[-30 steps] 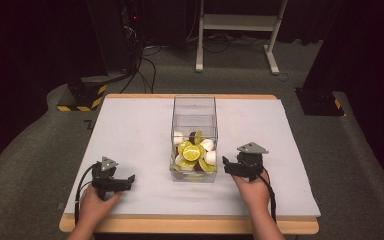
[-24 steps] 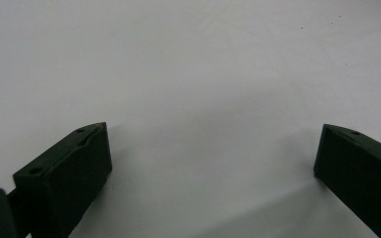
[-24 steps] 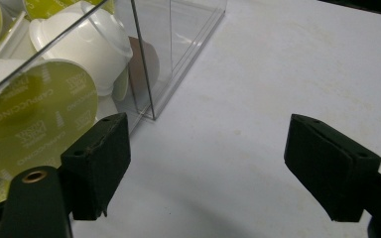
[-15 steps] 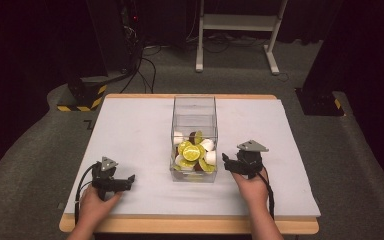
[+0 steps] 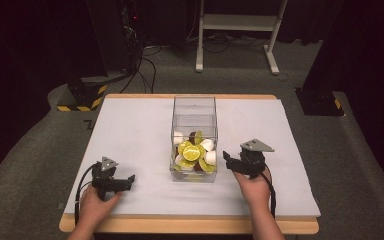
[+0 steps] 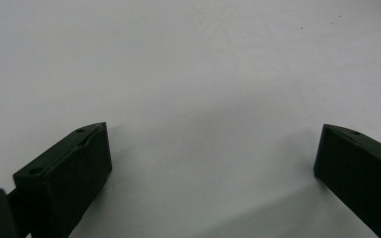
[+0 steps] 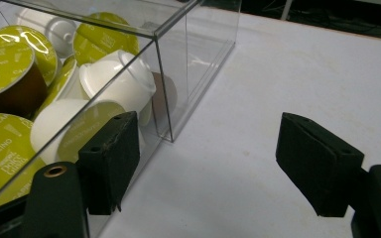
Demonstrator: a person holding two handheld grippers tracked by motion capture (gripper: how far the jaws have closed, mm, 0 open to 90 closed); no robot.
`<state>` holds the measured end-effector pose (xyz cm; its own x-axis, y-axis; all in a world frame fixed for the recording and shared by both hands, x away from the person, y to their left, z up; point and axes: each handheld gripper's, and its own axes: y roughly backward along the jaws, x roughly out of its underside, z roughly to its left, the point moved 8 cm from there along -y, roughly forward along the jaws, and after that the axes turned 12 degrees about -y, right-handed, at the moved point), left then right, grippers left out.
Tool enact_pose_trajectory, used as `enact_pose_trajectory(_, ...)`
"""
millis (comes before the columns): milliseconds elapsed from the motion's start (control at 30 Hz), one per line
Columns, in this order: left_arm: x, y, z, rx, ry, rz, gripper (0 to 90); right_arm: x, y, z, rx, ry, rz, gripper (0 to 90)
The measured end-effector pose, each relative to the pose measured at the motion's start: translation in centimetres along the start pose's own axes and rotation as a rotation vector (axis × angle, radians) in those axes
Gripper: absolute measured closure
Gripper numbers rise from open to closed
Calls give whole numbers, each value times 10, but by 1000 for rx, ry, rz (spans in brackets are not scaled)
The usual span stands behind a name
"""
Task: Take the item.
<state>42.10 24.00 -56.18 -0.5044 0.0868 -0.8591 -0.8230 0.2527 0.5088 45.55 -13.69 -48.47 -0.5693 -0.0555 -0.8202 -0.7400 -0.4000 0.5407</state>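
Your right gripper [image 5: 228, 159] sits wide open and empty just beside the clear box [image 5: 194, 112] of coffee pods [image 5: 192, 152], and your left gripper [image 5: 128, 179], farther from the box, is wide open and empty too.

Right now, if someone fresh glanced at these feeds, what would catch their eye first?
The clear box mid-table, its near end heaped with lime-green-lidded and white capsules. Then the two open grippers flanking it: the right gripper close beside the box's near right corner, the left gripper farther off over bare white table.
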Motion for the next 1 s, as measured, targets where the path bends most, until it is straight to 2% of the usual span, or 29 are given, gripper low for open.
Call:
enact_pose_trajectory(433,0,0,0,-1,1,-1,15,-11,10,3,-14,2,-32,272)
enact_pose_trajectory(800,0,0,0,0,1,0,15,-18,11,17,-41,17,-43,269)
enact_pose_trajectory(1000,0,0,0,1,2,1,15,-20,7,26,-73,24,-42,286)
